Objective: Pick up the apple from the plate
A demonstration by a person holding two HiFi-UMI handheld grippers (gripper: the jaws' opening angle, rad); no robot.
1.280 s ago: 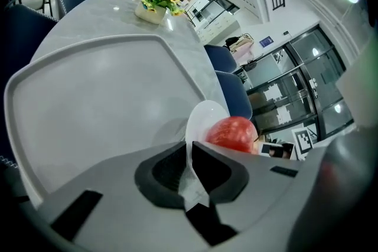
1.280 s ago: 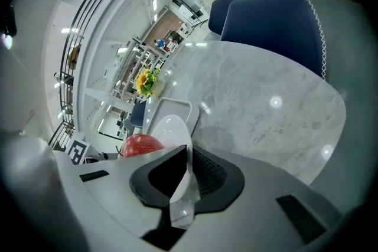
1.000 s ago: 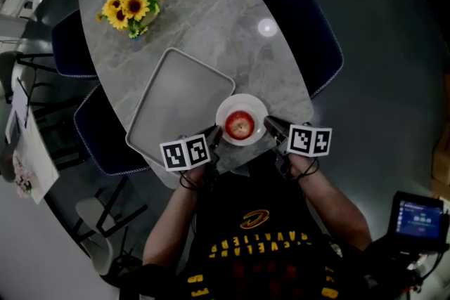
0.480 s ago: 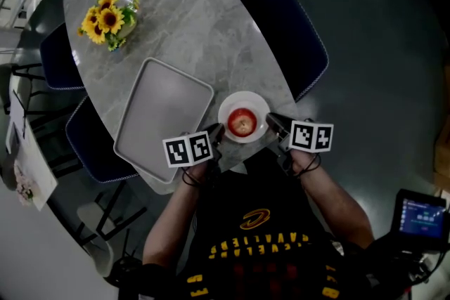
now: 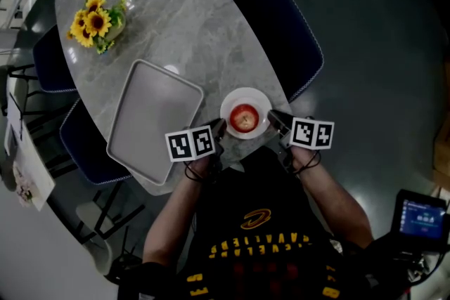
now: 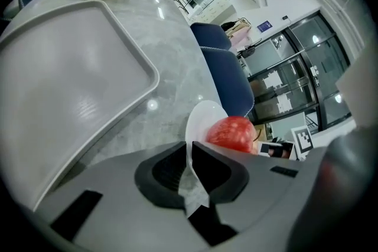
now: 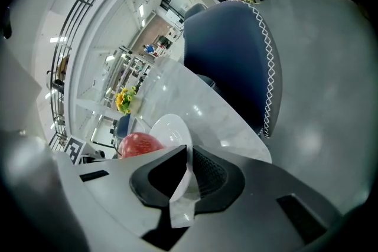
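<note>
The left gripper and right gripper are pinching opposite rims of the round white plate, the round red apple sitting midway between them.

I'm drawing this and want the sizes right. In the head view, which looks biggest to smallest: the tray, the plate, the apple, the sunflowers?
1. Tray, biggest by far.
2. Plate and sunflowers look about alike, so I won't rank them; the sunflowers also sit farther away.
3. Apple, smallest.

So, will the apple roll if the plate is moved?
Probably: the apple is round and sits loose on the smooth, shallow plate. The left gripper and right gripper pinch only its rim, so tilting may spill it.
</note>
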